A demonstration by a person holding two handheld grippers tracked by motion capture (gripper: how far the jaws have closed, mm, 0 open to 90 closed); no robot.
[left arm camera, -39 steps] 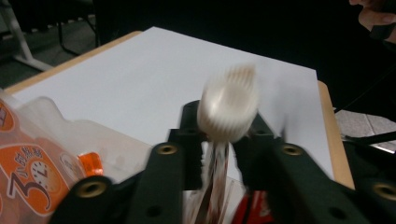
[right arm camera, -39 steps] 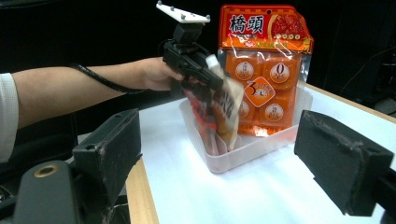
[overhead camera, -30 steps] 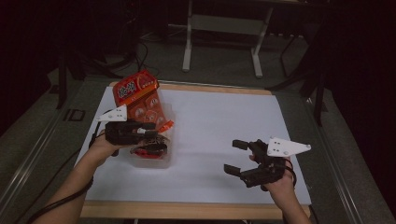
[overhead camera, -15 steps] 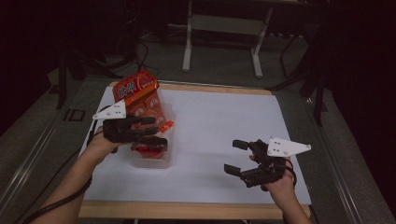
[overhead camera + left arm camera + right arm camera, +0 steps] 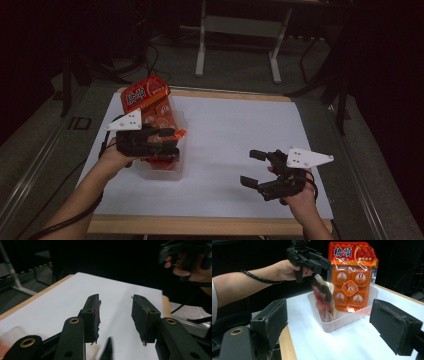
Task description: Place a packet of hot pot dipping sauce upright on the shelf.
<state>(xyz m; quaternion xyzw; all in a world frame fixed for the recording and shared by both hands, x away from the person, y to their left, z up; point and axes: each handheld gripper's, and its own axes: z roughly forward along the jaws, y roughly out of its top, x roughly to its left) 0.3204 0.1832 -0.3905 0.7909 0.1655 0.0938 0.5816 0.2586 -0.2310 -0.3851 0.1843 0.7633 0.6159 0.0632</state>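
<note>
Two grippers are in your hands over a white sheet (image 5: 235, 130) that covers a wood-edged table (image 5: 200, 225). Nearest you, the right gripper (image 5: 250, 167) sits low over the sheet's near right part. Its jaws are wide apart with nothing between them.

Your left gripper (image 5: 176, 144) hangs over a clear plastic tub (image 5: 165, 172) on the sheet's left side. Its jaws are parted, and its own view shows bare sheet in the gap.

A small dark-red sauce pouch (image 5: 323, 300) stands upright in the tub. Its top is just under the left gripper's jaw tip, and you can't tell from the pictures whether they touch. Behind the pouch, a tall orange packet (image 5: 145, 95) of sealed cubes leans up out of the tub's far end.

The packet's red header reads "橋頭" (image 5: 345, 252) in white characters. Round labels on the cubes show "0" and "3", and the smaller print is unreadable.

Grey floor lies around the table, with "ID" (image 5: 80, 122) marked at the left. A grey metal stand (image 5: 240, 25) and cables are on the floor beyond the table. The room at the back is dark.
</note>
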